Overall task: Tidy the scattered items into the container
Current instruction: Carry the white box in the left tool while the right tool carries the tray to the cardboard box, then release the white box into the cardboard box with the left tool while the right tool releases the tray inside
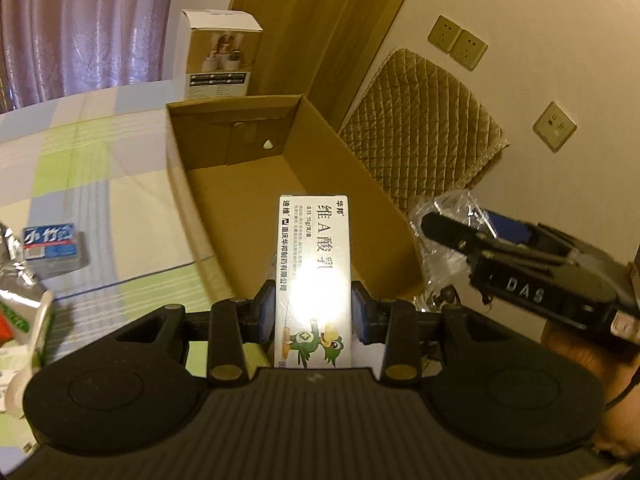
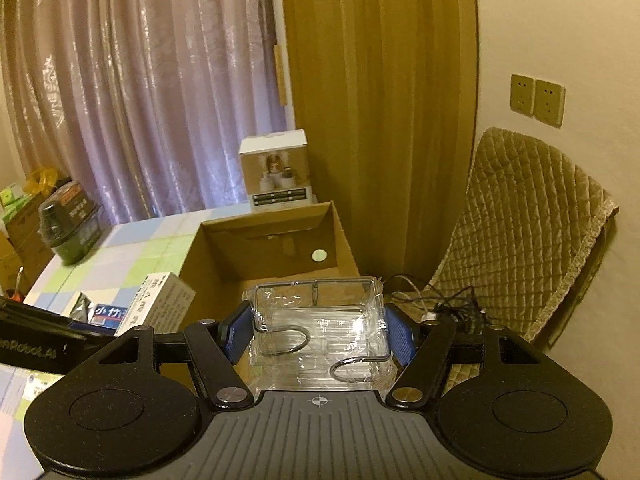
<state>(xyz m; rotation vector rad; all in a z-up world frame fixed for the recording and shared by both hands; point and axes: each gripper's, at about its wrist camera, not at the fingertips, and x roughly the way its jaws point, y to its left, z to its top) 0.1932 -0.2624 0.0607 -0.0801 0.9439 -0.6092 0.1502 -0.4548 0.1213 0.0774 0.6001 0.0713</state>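
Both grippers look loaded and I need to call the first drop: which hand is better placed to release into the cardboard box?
Left, probably. The left gripper holds the medicine carton already over the cardboard box. The right gripper holds the clear plastic pack near the box's side.

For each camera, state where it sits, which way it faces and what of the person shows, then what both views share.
Left wrist: on the left tongs, facing down into the cardboard box; they clamp a white medicine box. The right tongs and a hand show.
Right wrist: on the right tongs, facing the same box and curtain; they clamp a clear plastic case.
Shared: box, wall sockets, quilted cushion.
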